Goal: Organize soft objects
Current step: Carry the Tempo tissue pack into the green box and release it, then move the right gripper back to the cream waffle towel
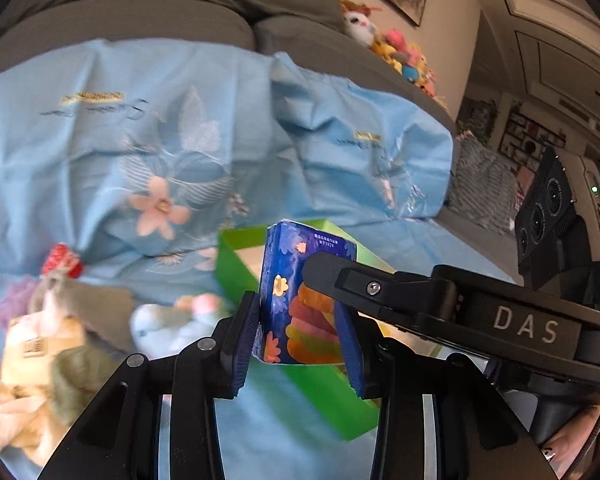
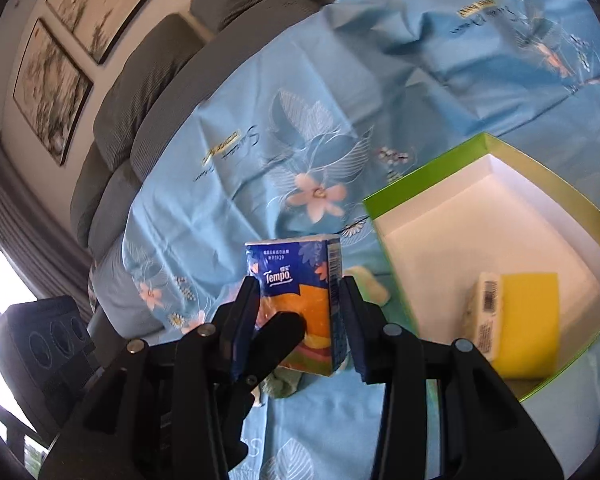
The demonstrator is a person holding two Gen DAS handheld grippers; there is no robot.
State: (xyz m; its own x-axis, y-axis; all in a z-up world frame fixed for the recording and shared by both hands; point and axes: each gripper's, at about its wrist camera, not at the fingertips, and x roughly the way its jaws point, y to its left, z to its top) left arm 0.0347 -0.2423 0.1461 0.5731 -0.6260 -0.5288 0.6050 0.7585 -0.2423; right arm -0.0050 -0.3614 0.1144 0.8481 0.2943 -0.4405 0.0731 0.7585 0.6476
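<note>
Find the tissue pack (image 1: 300, 300) in the lower centre of the left wrist view, clear of the bedding and clamped upright in the left tongs (image 1: 296, 308), set narrow with a pad on each side face. In the right wrist view, find a pack of the same print gripped likewise in the right tongs (image 2: 300, 296), also set narrow. Judge it to be one pack shared by both tongs, since a black finger (image 1: 332, 276) crosses its upper right face and another black finger (image 2: 278, 332) covers its lower left corner; treat this as likely, not certain. Expect the double grip to be there to stop a soft, slippery wrapper from twisting.

Take the green box (image 2: 420, 184) just right of the pack as the probable destination. It already holds a yellow sponge (image 2: 532, 320) and a white wrapped pack (image 2: 484, 312) against the near right wall.

Observe free white floor across the far and left parts of the box. Keep above the near green rim, close beside the right pad. Mind the crossed fingers on release. Leave the pile of soft things (image 1: 60, 340) at lower left alone. Allow for the wrinkled blue sheet (image 1: 140, 120) under the box, an uneven footing.
</note>
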